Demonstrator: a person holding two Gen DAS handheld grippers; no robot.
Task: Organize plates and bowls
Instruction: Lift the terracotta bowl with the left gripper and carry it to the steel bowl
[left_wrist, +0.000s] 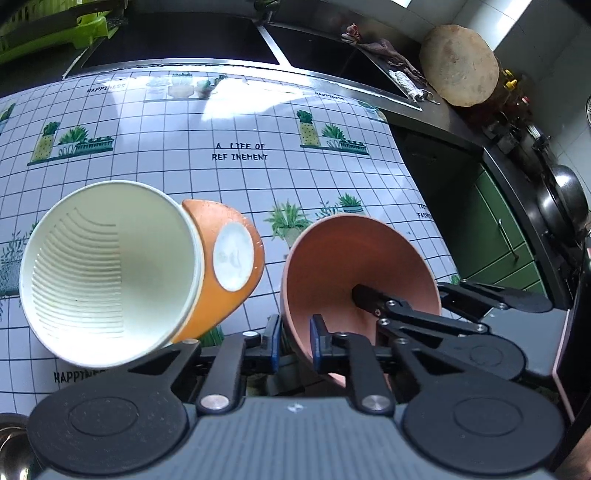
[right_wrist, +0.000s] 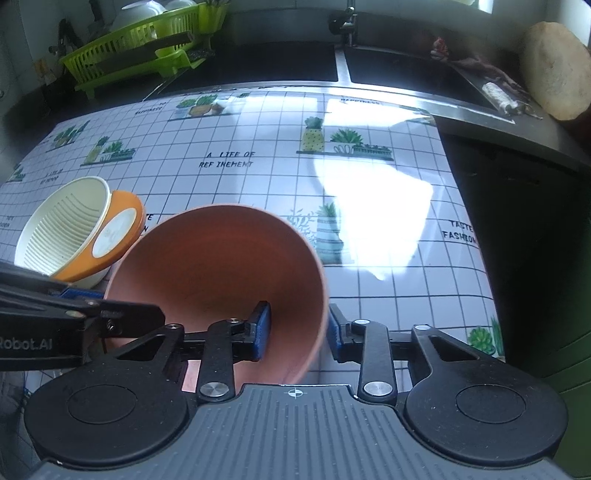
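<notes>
A terracotta bowl (left_wrist: 351, 254) (right_wrist: 214, 266) is tilted over the grid-patterned tablecloth (right_wrist: 240, 122). My left gripper (left_wrist: 296, 341) is shut on its left rim, with the wall between the blue pads. My right gripper (right_wrist: 298, 328) is shut on the bowl's right wall, one pad inside and one outside. In the left wrist view one of the right gripper's fingers (left_wrist: 365, 295) reaches into the bowl. To the left a white ribbed bowl (left_wrist: 110, 269) (right_wrist: 66, 225) leans on its side against an orange bowl (left_wrist: 207, 295) (right_wrist: 125, 206) with a white foot.
A green dish rack (right_wrist: 136, 48) with white dishes stands at the back left beside a dark double sink (right_wrist: 258, 62). A round wooden block (left_wrist: 460, 64) and a wok (left_wrist: 565, 199) sit on the right counter. The tablecloth ends at the right, above green cabinet doors (left_wrist: 495, 236).
</notes>
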